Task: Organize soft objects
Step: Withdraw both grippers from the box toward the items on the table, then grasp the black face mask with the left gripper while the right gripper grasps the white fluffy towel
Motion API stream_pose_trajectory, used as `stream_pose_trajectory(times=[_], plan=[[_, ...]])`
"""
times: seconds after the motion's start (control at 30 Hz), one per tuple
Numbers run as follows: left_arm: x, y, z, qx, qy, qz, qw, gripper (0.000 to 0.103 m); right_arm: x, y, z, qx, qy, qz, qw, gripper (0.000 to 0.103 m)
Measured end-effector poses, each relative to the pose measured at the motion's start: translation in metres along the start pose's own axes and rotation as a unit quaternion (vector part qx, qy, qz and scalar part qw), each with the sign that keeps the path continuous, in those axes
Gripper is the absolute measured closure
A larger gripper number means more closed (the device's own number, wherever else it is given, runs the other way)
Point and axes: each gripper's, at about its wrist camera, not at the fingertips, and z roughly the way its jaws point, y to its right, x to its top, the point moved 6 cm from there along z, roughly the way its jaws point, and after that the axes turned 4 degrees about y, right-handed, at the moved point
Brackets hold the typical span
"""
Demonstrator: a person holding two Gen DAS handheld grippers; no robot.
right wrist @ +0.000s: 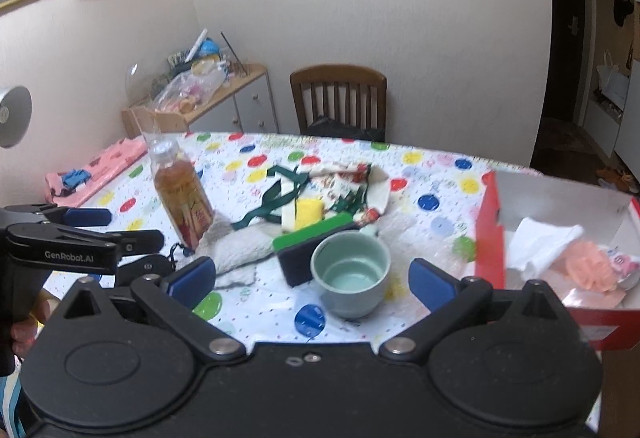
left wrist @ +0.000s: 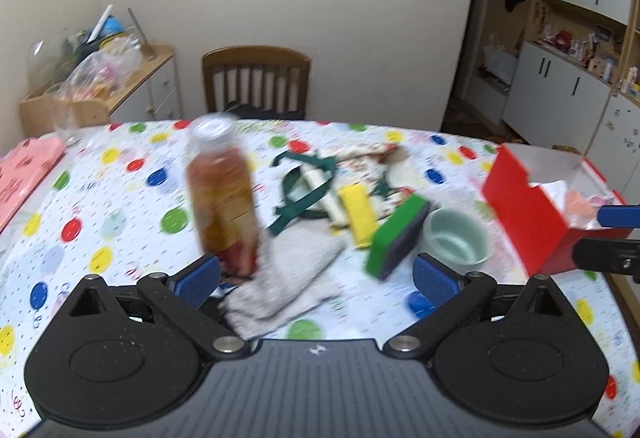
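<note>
A grey-white towel (left wrist: 286, 274) (right wrist: 240, 248) lies crumpled on the dotted tablecloth, right in front of my left gripper (left wrist: 316, 280), which is open and empty just above its near end. A green and dark sponge (left wrist: 396, 238) (right wrist: 308, 246), a yellow sponge (left wrist: 358, 213) (right wrist: 308, 211) and a patterned cloth with green straps (left wrist: 308, 185) (right wrist: 340, 185) lie behind it. My right gripper (right wrist: 312, 280) is open and empty, near a pale green cup (right wrist: 351, 284). A red box (right wrist: 490, 234) (left wrist: 528, 209) at the right holds white and pink soft items (right wrist: 584, 264).
A tea bottle (left wrist: 222, 193) (right wrist: 182, 199) stands on the towel's left end. The cup also shows in the left wrist view (left wrist: 456, 240). A pink cloth (right wrist: 96, 169) lies at the table's left edge. A wooden chair (left wrist: 256, 81) stands behind the table.
</note>
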Motion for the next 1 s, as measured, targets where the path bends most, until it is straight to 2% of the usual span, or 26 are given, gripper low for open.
stream_pose_trajectory(times=[0.17, 0.37, 0.5, 0.67, 1.0], plan=[[-0.019, -0.034, 0.012, -0.003, -0.021, -0.012, 0.9997, 0.0, -0.013, -0.014, 0.024, -0.004, -0.02, 0.005, 1.0, 0.0], [-0.039, -0.055, 0.027, 0.03, -0.038, 0.003, 0.9988, 0.0, -0.019, -0.037, 0.052, 0.0, -0.041, 0.001, 0.999, 0.0], [-0.057, -0.069, 0.038, 0.024, -0.053, -0.002, 0.9983, 0.0, -0.022, -0.055, 0.076, 0.007, -0.057, -0.008, 0.998, 0.001], [-0.076, -0.085, 0.05, 0.041, -0.066, -0.01, 0.9969, 0.0, -0.021, -0.078, 0.11, 0.021, -0.078, -0.024, 0.996, 0.003], [-0.102, -0.103, 0.072, 0.066, -0.079, 0.005, 0.9947, 0.0, -0.033, -0.126, 0.177, 0.047, -0.125, -0.082, 0.988, 0.013]])
